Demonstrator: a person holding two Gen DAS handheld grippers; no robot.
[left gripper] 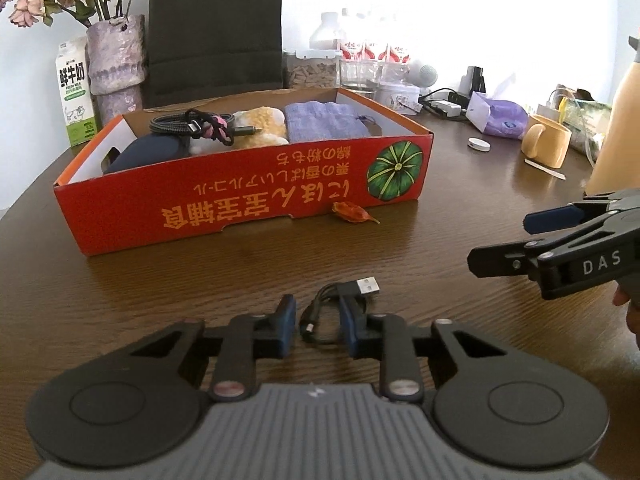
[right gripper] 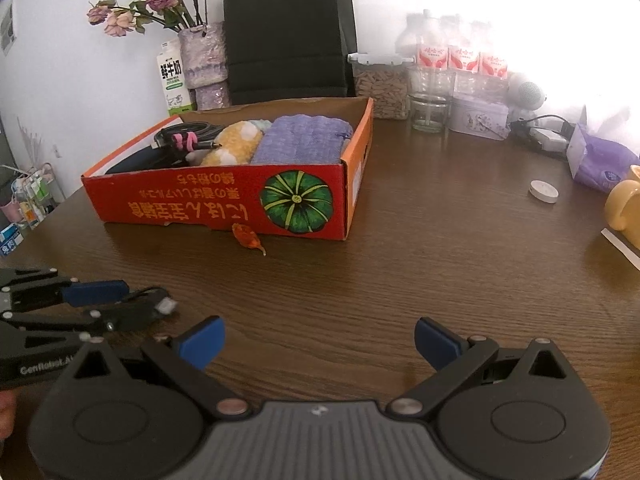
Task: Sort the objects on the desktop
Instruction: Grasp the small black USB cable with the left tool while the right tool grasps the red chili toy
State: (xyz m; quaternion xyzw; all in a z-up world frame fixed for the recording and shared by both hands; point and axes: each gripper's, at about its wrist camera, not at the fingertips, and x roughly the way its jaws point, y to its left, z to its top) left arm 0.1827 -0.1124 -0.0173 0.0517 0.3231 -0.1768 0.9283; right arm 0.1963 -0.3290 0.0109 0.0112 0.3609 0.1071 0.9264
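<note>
Already boxed: cables, plush toy, folded cloth in red box [left gripper: 240, 200] toward desk [left gripper: 420, 248] far edge. Outstanding: short USB cable [left gripper: 340, 304] near front edge, lying between narrowed left claw [left gripper: 318, 326] pads, contact unclear. Right claw [right gripper: 318, 340] wide open, empty.

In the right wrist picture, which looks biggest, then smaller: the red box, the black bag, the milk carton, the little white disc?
Largest to smallest as they look:
1. Red box
2. Black bag, though it stands farther back, so it may really be nearer the box's size
3. Milk carton
4. White disc
</note>
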